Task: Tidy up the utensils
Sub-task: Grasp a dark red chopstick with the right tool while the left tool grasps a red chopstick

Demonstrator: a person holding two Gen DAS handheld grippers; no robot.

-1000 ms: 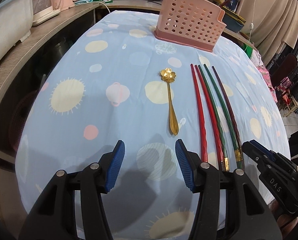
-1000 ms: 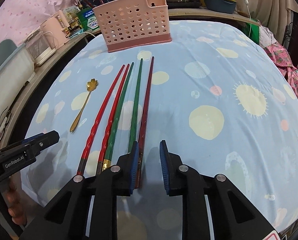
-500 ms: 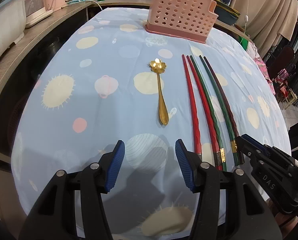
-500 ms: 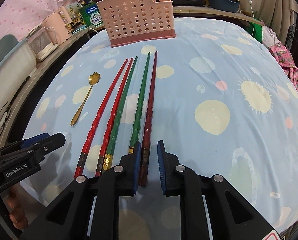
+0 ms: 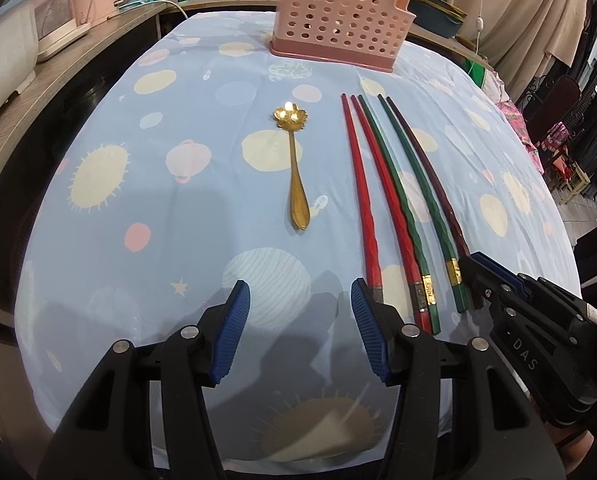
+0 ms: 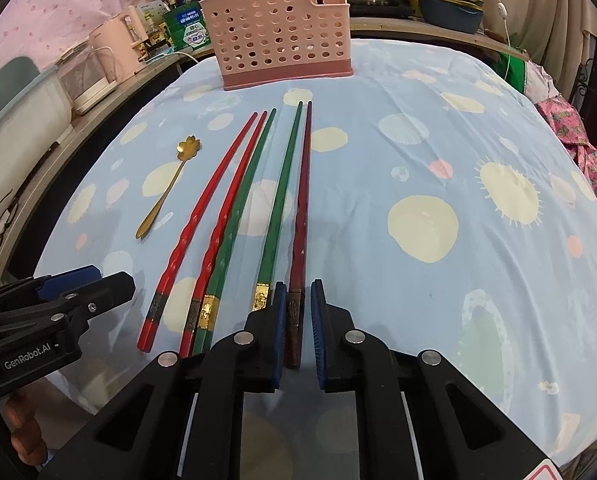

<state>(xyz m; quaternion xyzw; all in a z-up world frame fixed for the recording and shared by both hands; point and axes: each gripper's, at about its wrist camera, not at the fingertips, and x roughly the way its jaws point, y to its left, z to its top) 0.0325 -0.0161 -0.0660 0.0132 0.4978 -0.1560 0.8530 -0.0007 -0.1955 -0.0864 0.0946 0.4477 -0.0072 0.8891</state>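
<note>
In the right wrist view, the right gripper (image 6: 298, 320) sits at the bottom centre of the frame, its fingers having just been closing around the butt end of the dark red chopstick (image 6: 302, 208), which lies between the pads; a thin gap still shows on the right pad's side. Four more chopsticks (image 6: 234, 216), red and green, lie to its left on the blue counter (image 6: 458, 140). A gold spoon (image 5: 296, 168) lies left of them. The pink basket (image 5: 338, 12) stands at the top. The left gripper (image 5: 300, 328) hovers half open, empty.
</note>
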